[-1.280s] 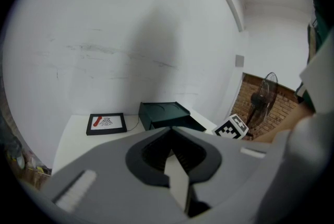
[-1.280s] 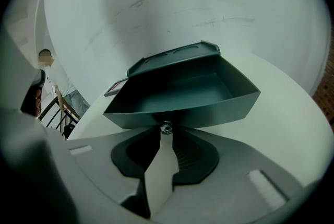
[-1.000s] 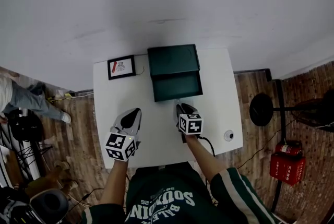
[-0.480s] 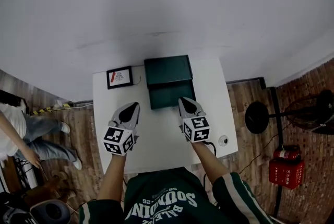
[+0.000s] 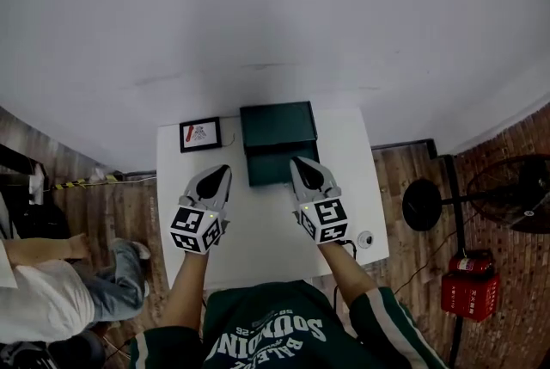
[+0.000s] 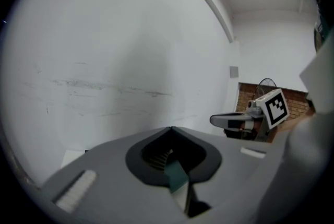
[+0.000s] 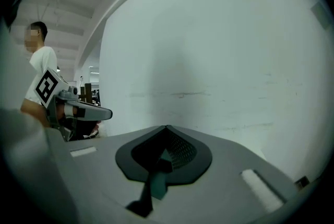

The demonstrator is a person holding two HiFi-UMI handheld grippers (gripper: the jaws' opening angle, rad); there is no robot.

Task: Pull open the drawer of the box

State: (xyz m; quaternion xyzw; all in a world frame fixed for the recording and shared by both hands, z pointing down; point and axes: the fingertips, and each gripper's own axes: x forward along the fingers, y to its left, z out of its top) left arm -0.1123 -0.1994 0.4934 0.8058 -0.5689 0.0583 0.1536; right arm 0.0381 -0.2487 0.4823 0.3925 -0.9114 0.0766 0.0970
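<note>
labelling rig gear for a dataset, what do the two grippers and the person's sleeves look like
The left gripper and right gripper both have pale grey jaws that taper to a point, with dark recesses inside. Each carries a white cube printed with black square markers. The sleeves are dark green with white stripes.

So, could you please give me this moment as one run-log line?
green box drawer: open | left claw: shut, empty | right claw: shut, empty | both held over white table
</note>
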